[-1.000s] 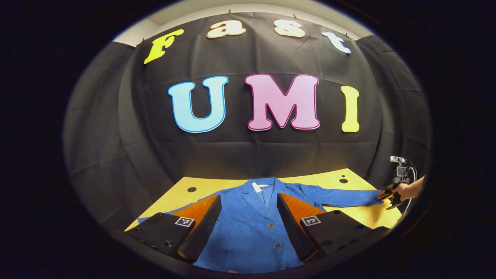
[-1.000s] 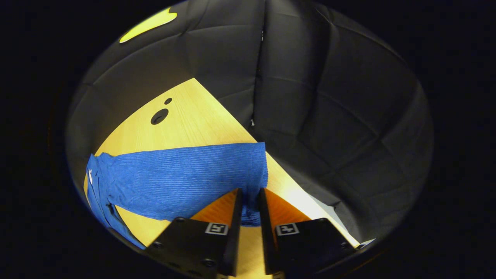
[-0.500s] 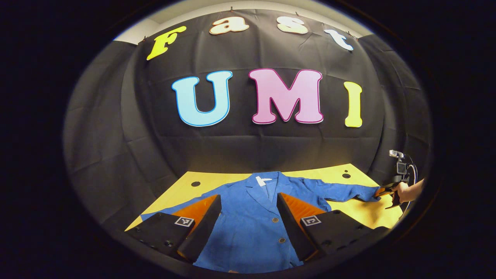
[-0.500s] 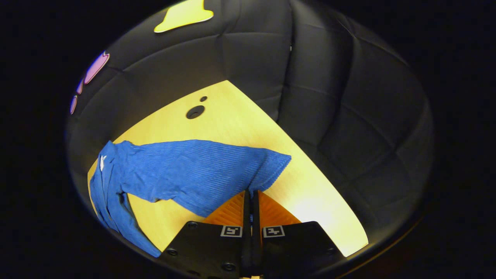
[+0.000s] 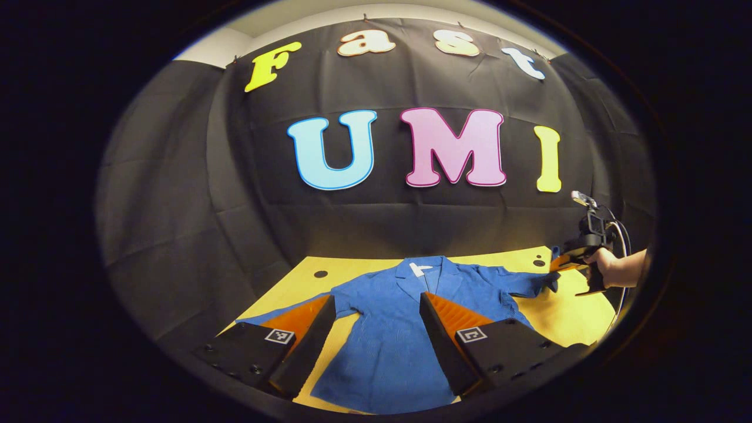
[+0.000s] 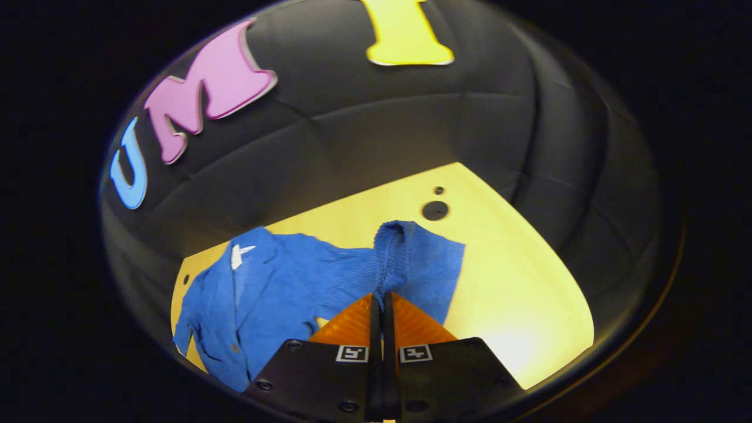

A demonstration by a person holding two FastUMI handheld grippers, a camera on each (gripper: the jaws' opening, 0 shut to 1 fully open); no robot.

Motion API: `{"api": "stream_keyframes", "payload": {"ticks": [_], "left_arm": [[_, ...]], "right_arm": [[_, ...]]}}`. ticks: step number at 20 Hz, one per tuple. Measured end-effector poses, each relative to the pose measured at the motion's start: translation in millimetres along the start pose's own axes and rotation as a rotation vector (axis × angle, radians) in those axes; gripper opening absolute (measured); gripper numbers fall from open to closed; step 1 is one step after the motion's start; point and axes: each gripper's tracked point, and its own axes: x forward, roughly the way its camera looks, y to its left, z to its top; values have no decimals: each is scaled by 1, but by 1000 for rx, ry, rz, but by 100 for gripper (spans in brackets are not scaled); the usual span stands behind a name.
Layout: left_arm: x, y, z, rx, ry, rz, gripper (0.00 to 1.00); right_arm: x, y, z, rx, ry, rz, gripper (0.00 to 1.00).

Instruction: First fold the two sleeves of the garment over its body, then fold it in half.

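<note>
Lifting the sleeve (image 6: pixel 405 258) toward the jacket (image 5: pixel 399 329) body | right gripper (image 6: pixel 382 305) clamped on cuff, raised to fold | left gripper (image 5: pixel 376 329) wide open, empty, over jacket on counter (image 5: pixel 564 311)

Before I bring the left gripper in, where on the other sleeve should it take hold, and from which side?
Grip the left sleeve at its cuff end, coming in from the outer side of the table. It lies flat and stretched away from the jacket body, so its tip is the free edge. The left gripper hangs open above the jacket; the right gripper pinches the right sleeve.
</note>
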Motion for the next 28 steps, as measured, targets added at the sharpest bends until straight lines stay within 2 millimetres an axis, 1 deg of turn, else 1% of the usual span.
{"api": "stream_keyframes", "payload": {"ticks": [3, 5, 6, 8, 9, 12, 14, 15, 17, 18, 20, 21, 22, 23, 24, 25, 26, 28], "left_arm": [[-13, 25, -6, -20, 10, 39, 82], [-22, 43, -8, -32, 15, 68, 82], [-25, 53, -11, -37, 21, 85, 83], [-32, 69, -16, -54, 31, 115, 83], [-35, 76, -20, -61, 40, 127, 83], [-45, 92, -31, -72, 61, 153, 83], [-49, 101, -38, -69, 75, 164, 82], [-49, 105, -42, -70, 82, 168, 82], [-52, 110, -48, -80, 90, 176, 83], [-52, 112, -51, -88, 93, 181, 83], [-52, 114, -57, -106, 100, 185, 83], [-52, 114, -58, -113, 100, 186, 83], [-53, 115, -60, -117, 100, 187, 83], [-52, 114, -60, -118, 98, 186, 83], [-51, 114, -62, -120, 99, 184, 82], [-52, 114, -64, -121, 103, 185, 82], [-52, 115, -69, -125, 108, 185, 83], [-52, 116, -69, -137, 105, 186, 84]], "right_arm": [[6, 71, -13, -13, 29, 80, 4], [6, 114, -27, -20, 58, 127, 4], [6, 139, -35, -5, 76, 154, 4], [14, 191, -59, 41, 117, 200, 4], [18, 212, -69, 64, 138, 220, 4], [15, 279, -101, 105, 203, 304, 4], [14, 327, -113, 141, 226, 383, 5], [10, 344, -120, 170, 242, 403, 4], [14, 365, -135, 235, 288, 425, 4], [16, 371, -141, 259, 309, 426, 4], [31, 370, -157, 306, 337, 378, 4], [26, 373, -162, 327, 338, 377, 0], [39, 377, -159, 333, 335, 370, 33], [29, 376, -155, 342, 330, 387, 67], [38, 379, -159, 332, 305, 383, 100], [33, 376, -156, 319, 292, 384, 98], [30, 373, -155, 303, 284, 383, 98], [24, 366, -149, 273, 252, 374, 98]]}}
